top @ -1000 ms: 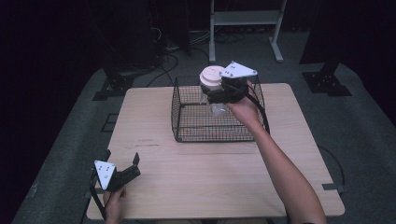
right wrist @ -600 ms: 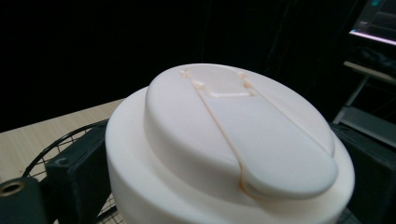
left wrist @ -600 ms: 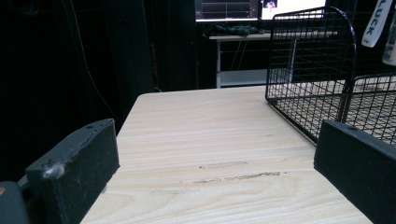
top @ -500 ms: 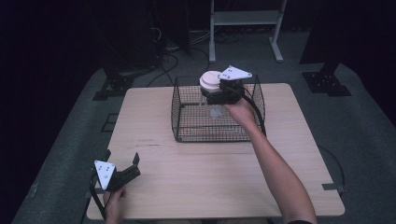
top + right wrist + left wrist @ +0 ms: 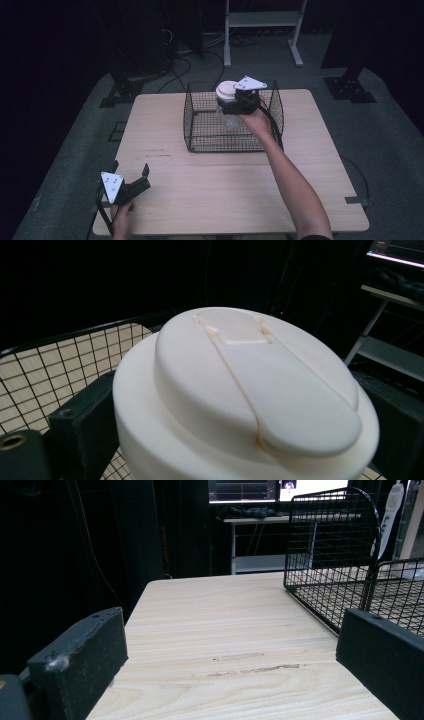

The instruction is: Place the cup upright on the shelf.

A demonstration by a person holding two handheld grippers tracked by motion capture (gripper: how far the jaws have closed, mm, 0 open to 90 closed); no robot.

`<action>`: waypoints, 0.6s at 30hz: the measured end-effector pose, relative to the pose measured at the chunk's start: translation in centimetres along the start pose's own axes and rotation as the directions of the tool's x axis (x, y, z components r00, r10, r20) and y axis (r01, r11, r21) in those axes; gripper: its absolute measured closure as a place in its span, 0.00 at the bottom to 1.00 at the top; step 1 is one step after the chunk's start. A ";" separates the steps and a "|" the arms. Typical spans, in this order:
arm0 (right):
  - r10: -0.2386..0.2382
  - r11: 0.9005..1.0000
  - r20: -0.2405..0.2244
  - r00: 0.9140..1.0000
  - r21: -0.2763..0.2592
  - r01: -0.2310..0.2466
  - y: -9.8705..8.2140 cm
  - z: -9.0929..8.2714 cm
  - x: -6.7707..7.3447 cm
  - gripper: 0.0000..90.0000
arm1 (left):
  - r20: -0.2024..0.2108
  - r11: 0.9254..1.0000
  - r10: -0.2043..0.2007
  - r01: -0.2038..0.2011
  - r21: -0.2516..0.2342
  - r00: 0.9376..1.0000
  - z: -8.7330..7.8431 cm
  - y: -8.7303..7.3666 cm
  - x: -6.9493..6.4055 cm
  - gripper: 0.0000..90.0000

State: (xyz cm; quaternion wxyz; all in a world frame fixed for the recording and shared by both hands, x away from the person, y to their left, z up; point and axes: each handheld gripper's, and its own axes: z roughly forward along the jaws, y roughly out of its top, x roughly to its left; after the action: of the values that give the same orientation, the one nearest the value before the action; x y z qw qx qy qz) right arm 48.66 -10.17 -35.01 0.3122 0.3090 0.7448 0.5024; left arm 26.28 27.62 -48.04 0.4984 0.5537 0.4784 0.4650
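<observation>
Dark room, wooden desk (image 5: 225, 190): the right tool (image 5: 235, 102) grips a clear jar (image 5: 229, 119) just under its white lid (image 5: 240, 385), over the wire basket (image 5: 200, 140) near the desk's far edge. It looks light, hard and slippery, so under the lid is best. The left tool (image 5: 131, 186) rests wide apart, holding nothing, by the near left corner.

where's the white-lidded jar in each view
High view: the jar, upper centre, over the wire basket, in the right gripper.
Left gripper view: cannot pick it out.
Right gripper view: its white lid up close between the jaws.
Shared landmark: the wire basket.
</observation>
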 end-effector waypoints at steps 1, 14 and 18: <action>0.000 1.000 0.000 1.000 0.004 0.000 -0.2 0.2 0.0 0.05 | 0.000 1.000 0.000 0.000 0.000 1.000 0.0 0.0 0.0 0.00; 0.011 0.999 -0.002 1.000 0.041 -0.011 -1.7 1.6 0.2 0.05 | 0.000 1.000 -0.001 0.001 -0.001 1.000 0.0 0.0 0.0 0.00; 0.016 0.999 -0.004 1.000 0.045 -0.015 -2.0 1.8 0.1 0.05 | 0.000 1.000 0.000 0.000 -0.001 1.000 0.0 0.0 0.0 0.00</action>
State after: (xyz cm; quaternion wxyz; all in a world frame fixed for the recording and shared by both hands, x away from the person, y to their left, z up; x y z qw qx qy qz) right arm 49.73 -9.70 -37.45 0.2997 0.3206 0.7542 0.4884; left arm 26.28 27.64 -48.04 0.4989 0.5532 0.4781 0.4652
